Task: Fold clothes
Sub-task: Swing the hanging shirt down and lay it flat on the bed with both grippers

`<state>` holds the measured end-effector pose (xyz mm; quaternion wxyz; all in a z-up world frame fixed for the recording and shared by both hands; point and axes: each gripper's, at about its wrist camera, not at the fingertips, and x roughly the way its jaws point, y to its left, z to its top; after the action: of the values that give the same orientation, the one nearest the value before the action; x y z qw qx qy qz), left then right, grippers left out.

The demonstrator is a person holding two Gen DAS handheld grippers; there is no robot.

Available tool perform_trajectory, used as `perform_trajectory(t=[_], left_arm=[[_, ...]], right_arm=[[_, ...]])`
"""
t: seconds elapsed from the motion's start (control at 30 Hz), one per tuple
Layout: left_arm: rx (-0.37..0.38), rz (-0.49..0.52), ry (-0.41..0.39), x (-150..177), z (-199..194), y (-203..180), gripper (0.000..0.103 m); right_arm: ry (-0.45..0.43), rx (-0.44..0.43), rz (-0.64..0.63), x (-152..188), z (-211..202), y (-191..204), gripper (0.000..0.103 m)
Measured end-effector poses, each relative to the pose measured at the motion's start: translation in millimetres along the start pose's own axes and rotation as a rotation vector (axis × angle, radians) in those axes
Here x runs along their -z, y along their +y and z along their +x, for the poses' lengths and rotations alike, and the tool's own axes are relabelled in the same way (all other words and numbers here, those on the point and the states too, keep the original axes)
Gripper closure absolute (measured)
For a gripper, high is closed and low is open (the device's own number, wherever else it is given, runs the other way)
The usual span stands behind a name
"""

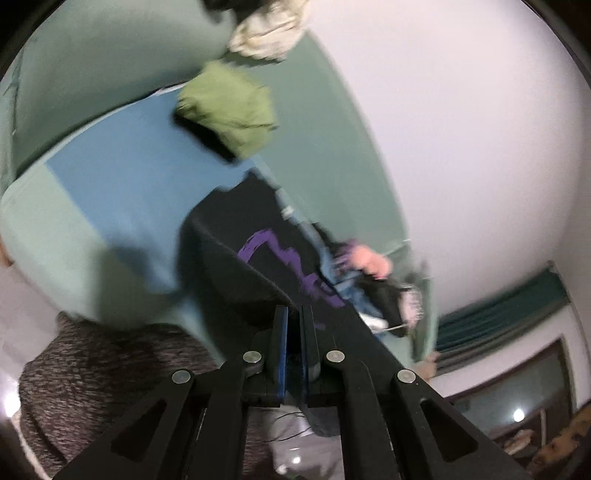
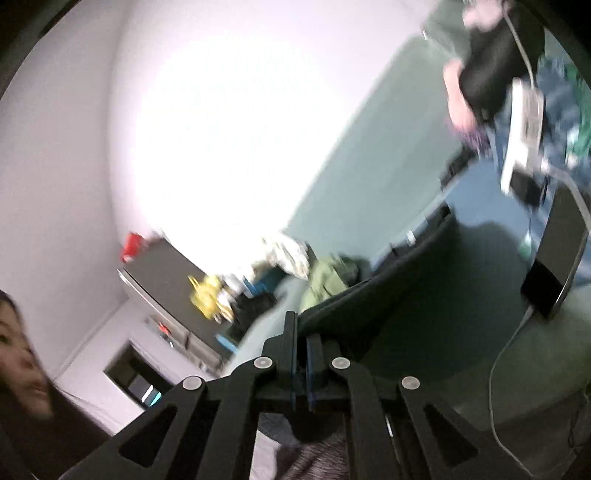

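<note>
Two grippers, left gripper [image 1: 294,325] and right gripper [image 2: 301,334], pinch one black shirt [image 1: 258,236].

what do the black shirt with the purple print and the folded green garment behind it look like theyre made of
Black shirt with purple print: soft matte knit, probably cotton jersey; it drapes limp from both closed grippers, left gripper, right gripper.
Folded green garment: matte woven-looking cloth with creases; blur leaves the fibre open.

You hold up a black shirt [image 1: 258,236] with purple squiggles across the middle of the left view, stretched and lifted over the blue sheet, while a crumpled green garment [image 1: 229,107] lies near the top, beside a pale one [image 1: 266,33].
</note>
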<state>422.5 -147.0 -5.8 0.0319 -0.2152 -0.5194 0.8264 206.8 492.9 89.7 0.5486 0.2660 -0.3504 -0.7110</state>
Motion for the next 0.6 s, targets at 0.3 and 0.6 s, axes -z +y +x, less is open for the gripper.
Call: perform_trajectory(t=[0.3, 0.6], left_arm=[[0.11, 0.086, -0.132, 19, -63, -37, 0.098], [0.037, 0.111, -0.016, -20, 2, -48, 0.098]], right_arm=[[-0.11, 0.026, 0.022, 22, -79, 23, 0.1], [0.006, 0.127, 0.126, -19, 16, -59, 0.1]])
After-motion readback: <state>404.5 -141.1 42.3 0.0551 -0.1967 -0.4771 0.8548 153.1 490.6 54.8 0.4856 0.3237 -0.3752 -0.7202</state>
